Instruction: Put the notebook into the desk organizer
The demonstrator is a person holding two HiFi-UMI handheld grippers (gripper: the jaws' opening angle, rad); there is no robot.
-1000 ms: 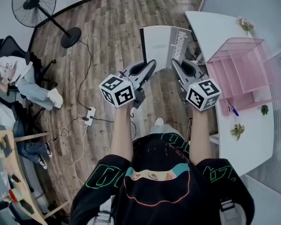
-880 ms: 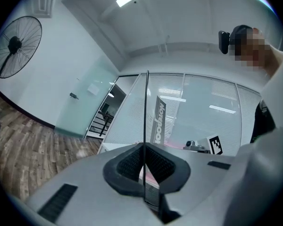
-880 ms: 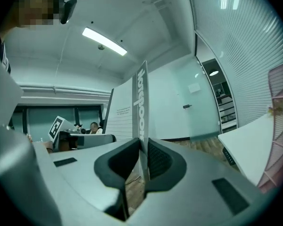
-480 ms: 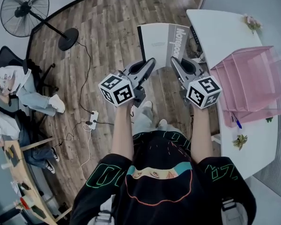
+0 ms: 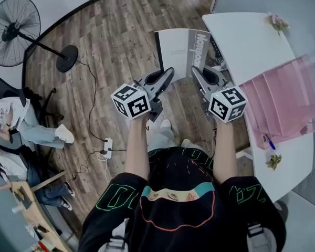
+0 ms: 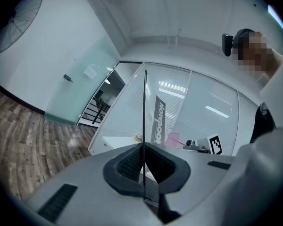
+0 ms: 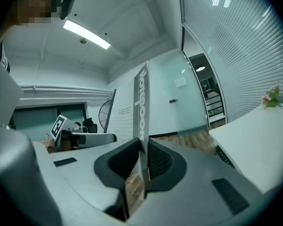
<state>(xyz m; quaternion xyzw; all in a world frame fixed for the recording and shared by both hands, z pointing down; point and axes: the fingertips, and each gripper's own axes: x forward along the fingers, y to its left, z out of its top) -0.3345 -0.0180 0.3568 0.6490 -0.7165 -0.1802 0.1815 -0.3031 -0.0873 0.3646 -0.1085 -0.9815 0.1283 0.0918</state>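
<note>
The person's forearms reach up from the bottom of the head view, each hand holding a tool with a marker cube at its near end. The left tool (image 5: 169, 72) has its jaws pressed together on the thin lower left edge of the notebook (image 5: 182, 47), which its own view shows edge-on as a dark line between the pads. The right tool (image 5: 196, 71) is clamped on the lower right edge, at the grey band with lettering. Between them the notebook is held upright in the air, just above centre of the frame, over the wooden floor (image 5: 121, 41) and just left of the white bench (image 5: 241, 35). On the bench, at the right edge of the frame, stands the pink desk organizer (image 5: 283, 98), well apart from the notebook, with a blue pen (image 5: 269, 142) and a small plant (image 5: 274, 161) below it. A standing fan (image 5: 13, 25) is at the upper left
</note>
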